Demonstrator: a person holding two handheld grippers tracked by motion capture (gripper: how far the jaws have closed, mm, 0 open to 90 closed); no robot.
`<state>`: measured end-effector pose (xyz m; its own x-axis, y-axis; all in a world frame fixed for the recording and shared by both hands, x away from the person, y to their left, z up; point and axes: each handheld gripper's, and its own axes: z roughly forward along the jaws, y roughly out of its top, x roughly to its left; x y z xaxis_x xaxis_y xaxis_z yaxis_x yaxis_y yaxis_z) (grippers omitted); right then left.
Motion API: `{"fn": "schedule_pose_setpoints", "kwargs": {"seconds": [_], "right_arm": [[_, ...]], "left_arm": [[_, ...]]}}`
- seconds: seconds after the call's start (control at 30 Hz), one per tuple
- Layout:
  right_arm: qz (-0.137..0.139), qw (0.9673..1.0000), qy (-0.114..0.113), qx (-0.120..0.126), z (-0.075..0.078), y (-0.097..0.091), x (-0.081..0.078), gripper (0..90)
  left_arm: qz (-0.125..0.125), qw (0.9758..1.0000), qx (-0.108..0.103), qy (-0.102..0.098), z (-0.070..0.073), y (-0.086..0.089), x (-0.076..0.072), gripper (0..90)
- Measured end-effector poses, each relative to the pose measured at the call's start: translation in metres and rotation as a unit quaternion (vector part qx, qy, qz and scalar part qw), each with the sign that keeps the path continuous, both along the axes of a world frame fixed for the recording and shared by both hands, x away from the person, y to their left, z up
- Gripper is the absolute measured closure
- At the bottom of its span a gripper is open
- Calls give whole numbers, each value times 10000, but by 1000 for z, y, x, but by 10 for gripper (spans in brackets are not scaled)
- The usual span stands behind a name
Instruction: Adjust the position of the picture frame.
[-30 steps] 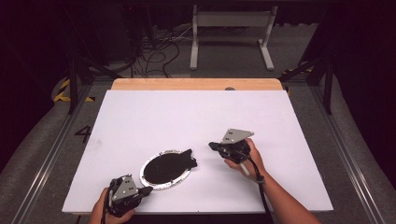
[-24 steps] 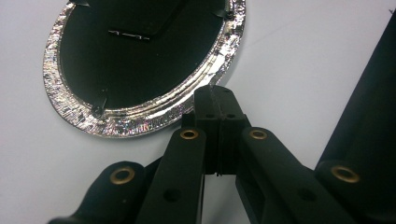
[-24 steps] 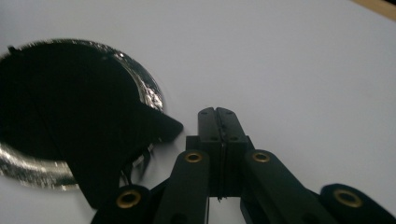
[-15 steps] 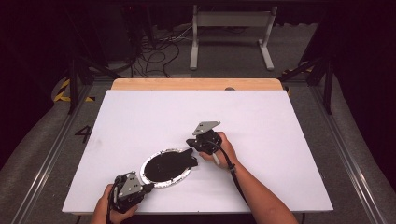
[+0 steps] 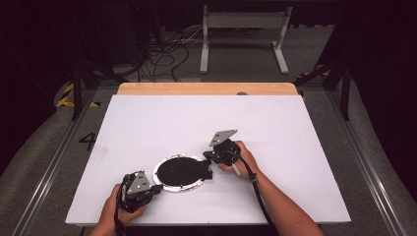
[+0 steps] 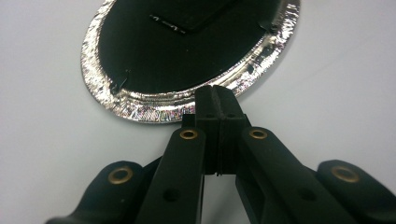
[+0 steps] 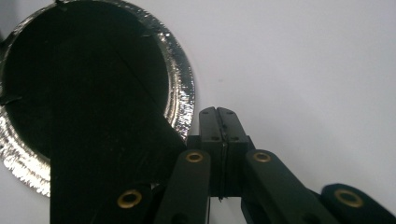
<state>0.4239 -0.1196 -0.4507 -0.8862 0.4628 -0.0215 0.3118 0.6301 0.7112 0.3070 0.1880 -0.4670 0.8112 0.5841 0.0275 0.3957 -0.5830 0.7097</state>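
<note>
High view: white desk (image 5: pixel 295 147) top with a bare wood strip along its far edge, dark room behind, grey carpet floor, cable tangle (image 5: pixel 162 54) and a grey metal stand (image 5: pixel 243 34) past the desk, yellow-black tape on the floor at left. Round foil-rimmed pan (image 5: pixel 181 172) with a black inside lies flat on the desk, near the front edge, left of centre. Left tongs (image 5: pixel 156 187) sit at the pan's near-left rim, right tongs (image 5: pixel 209 158) at its right rim, a black tab of the pan sticking out just under them. Left gripper view: left tongs (image 6: pixel 217 93) clenched, nothing between them, tips right at the foil rim (image 6: pixel 140 109); touching or not, can't tell. Right gripper view: right tongs (image 7: pixel 218 114) clenched too, empty, just beside the foil rim (image 7: pixel 180 93) over bare white desk.
</note>
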Motion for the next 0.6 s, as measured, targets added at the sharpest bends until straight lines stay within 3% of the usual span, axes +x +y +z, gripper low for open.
{"fn": "schedule_pose_setpoints", "kwargs": {"seconds": [0.23, 0.43, 0.6], "right_arm": [[-136, 9999, -86, -10, 0, -13, -12, 900], [-332, 9988, -344, -90, -1, -18, -22, 900], [-403, 9986, -331, -15, -2, -24, -27, 900]], "left_arm": [[93, 9999, -60, 3, 0, -4, 12, 900], [64, 10000, -75, 3, -1, -7, 20, 900], [61, 10000, 6, -30, 1, -12, 26, 900]]}}
